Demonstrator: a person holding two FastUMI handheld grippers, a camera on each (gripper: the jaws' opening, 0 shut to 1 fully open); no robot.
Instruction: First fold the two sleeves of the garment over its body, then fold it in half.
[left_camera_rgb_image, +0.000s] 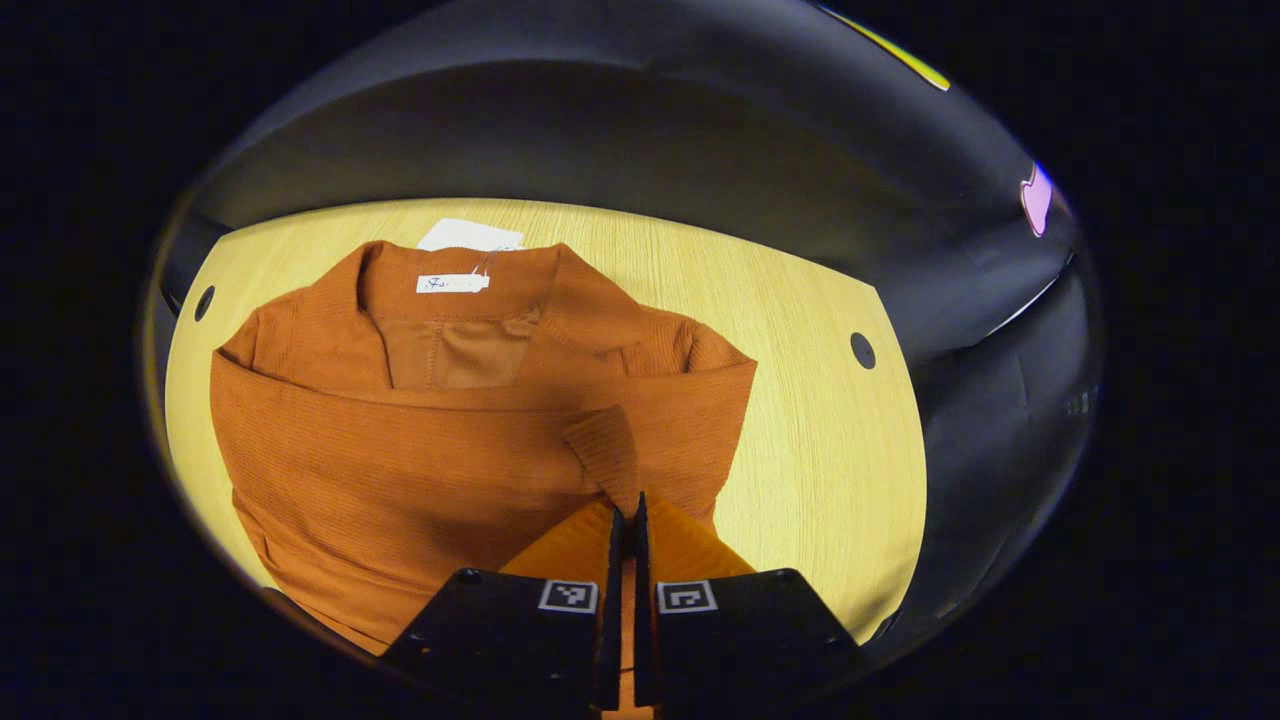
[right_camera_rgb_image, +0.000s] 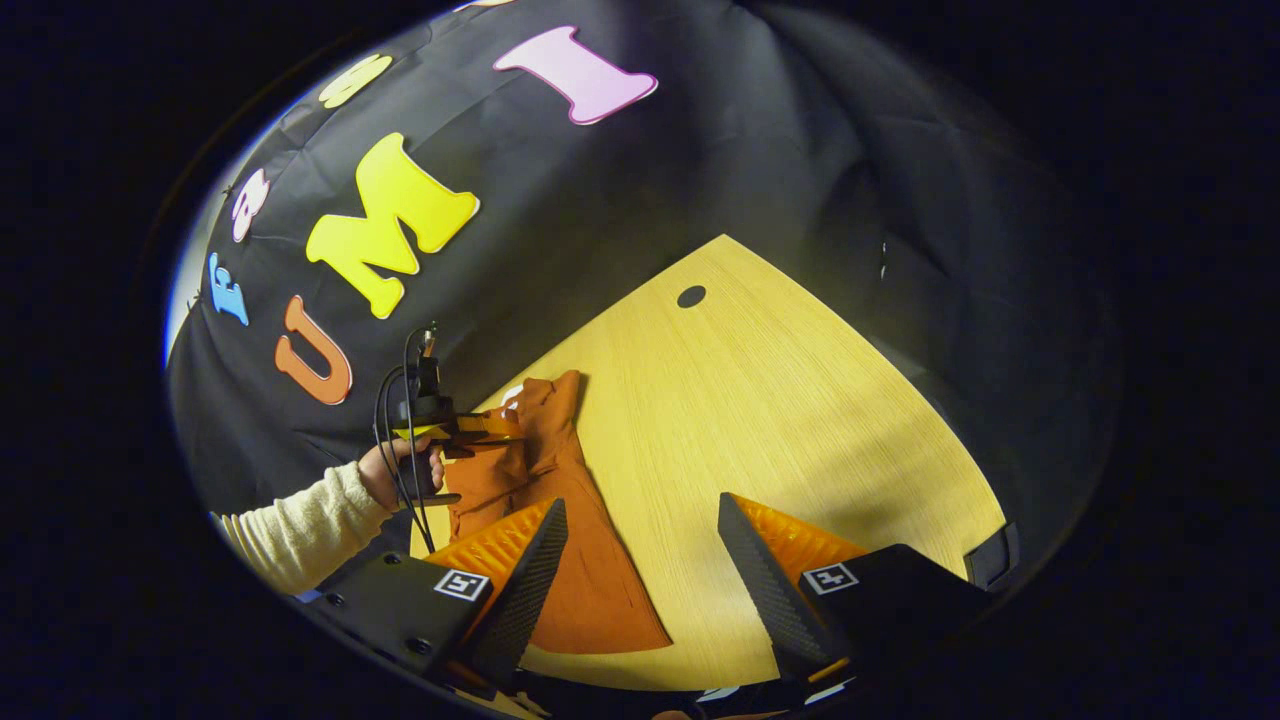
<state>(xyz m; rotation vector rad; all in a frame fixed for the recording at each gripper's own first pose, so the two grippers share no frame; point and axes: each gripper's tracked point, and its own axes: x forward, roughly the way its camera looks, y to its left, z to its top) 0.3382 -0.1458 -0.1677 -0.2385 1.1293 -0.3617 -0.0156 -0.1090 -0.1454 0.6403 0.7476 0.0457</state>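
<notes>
- Here, an orange garment (left_camera_rgb_image: 440, 440) is laid flat on a light wooden table (left_camera_rgb_image: 820, 440), with its collar (left_camera_rgb_image: 460, 290) turned toward the booth wall.
- A white label (left_camera_rgb_image: 452, 283) is sewn inside the collar, and a white tag (left_camera_rgb_image: 470, 235) is seen on the table just behind the collar.
- One sleeve (left_camera_rgb_image: 400, 440) is folded across the body of the garment, below the collar, and its ribbed cuff (left_camera_rgb_image: 607, 452) is held up near the right edge of the garment.
- The left gripper (left_camera_rgb_image: 628, 525) is pressed together, and the cuff is pinched between its two fingers.
- In the right gripper view, the garment (right_camera_rgb_image: 560, 520) is seen from its side, and the left gripper (right_camera_rgb_image: 455, 430) is held above it by a hand (right_camera_rgb_image: 390, 475) in a cream knitted sleeve (right_camera_rgb_image: 300, 530).
- The right gripper (right_camera_rgb_image: 640, 560) is spread wide and nothing is held between its fingers; it hangs over the table beside the edge of the garment.
- One finger (right_camera_rgb_image: 530, 580) of the right gripper is seen over the garment's edge, the other over bare wood.
- A dark round hole (right_camera_rgb_image: 691, 296) is seen in the table, well apart from the garment, near the wall.
</notes>
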